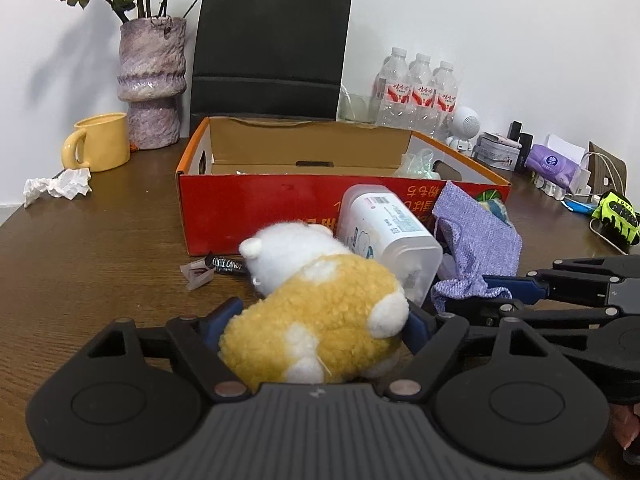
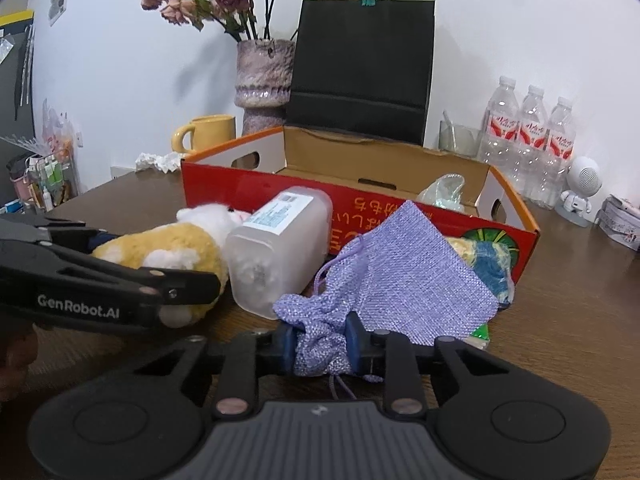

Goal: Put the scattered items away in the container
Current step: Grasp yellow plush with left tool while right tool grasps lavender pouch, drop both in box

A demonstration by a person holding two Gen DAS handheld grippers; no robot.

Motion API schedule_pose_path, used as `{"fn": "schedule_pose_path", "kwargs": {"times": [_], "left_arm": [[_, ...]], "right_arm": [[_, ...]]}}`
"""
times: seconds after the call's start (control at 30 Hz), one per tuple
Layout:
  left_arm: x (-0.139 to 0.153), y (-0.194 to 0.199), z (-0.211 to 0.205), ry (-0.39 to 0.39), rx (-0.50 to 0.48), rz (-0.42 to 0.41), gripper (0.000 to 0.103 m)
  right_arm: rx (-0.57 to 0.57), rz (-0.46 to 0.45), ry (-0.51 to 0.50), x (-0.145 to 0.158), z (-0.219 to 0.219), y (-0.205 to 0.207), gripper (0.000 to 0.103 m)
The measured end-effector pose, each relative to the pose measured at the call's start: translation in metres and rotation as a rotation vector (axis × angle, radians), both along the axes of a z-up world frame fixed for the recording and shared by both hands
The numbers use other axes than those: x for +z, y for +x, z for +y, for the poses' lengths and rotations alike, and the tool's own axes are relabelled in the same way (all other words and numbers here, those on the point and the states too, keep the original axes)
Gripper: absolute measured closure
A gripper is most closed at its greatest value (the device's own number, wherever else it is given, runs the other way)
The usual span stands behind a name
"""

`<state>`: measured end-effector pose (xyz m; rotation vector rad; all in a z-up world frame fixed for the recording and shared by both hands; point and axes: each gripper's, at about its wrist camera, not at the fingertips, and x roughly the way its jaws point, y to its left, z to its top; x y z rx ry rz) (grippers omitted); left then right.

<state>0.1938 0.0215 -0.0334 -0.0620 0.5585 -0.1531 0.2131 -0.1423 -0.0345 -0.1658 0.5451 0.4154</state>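
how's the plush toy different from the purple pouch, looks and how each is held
The plush toy is fluffy, yellow and white, and plump; the purple pouch is a flat woven lilac bag with a drawstring. The left gripper spans the toy's wide body; the right gripper pinches only the pouch's bunched neck, jaws much narrower. Both are soft, lie on the table before the red box, and are gripped.

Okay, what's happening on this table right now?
A person is working two handheld claws at once. The left claw is closed around the yellow-and-white plush toy, and the right claw pinches the bunched neck of the purple drawstring pouch. Both items still rest on the table in front of the red cardboard box, along with a plastic jar.
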Motion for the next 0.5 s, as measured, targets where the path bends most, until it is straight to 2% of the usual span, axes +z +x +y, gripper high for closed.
{"fn": "schedule_pose_path", "kwargs": {"times": [0.27,0.5], "left_arm": [[0.007,-0.018,-0.002,0.005,0.013,-0.051,0.022],[0.033,-0.038,0.001,0.005,0.016,-0.159,0.023]], "right_arm": [[-0.019,-0.035,0.031,0.008,-0.008,-0.011,0.079],[-0.033,-0.090,0.075,0.029,-0.020,-0.018,0.079]]}}
